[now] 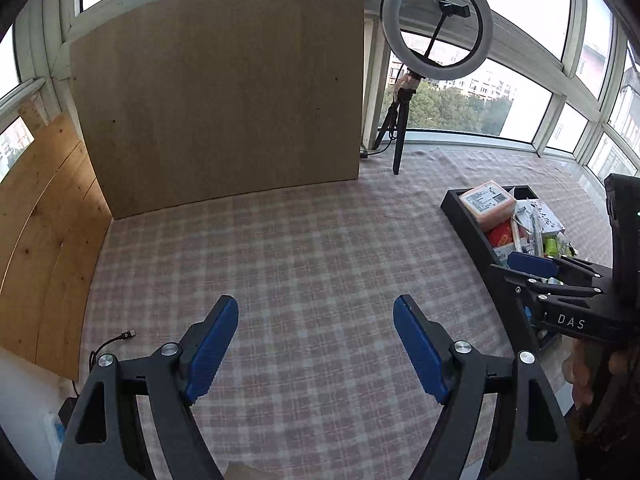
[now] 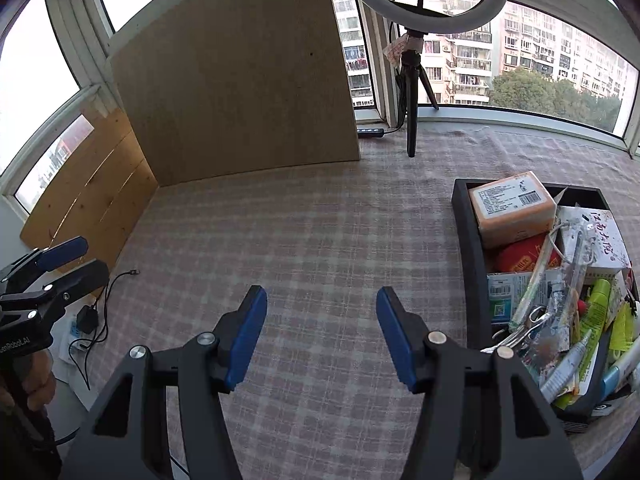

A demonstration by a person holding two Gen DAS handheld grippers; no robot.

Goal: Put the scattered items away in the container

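A black container (image 2: pixel 468 236) stands on the checked cloth at the right, heaped with items: an orange box (image 2: pixel 512 208), a white carton (image 2: pixel 600 240), tubes and packets. The same container (image 1: pixel 464 216) shows at the right of the left wrist view. My right gripper (image 2: pixel 320 300) is open over bare cloth, left of the container, nothing between its blue pads. My left gripper (image 1: pixel 316 312) is open too, over bare cloth further left, holding nothing. From the left wrist view the right gripper (image 1: pixel 532 264) appears in front of the container.
An upright cardboard panel (image 2: pixel 240 80) and wooden boards (image 2: pixel 92 188) wall off the back left. A ring light on a tripod (image 2: pixel 412 80) stands at the back by the windows. Cables and a charger (image 2: pixel 88 320) lie off the cloth's left edge.
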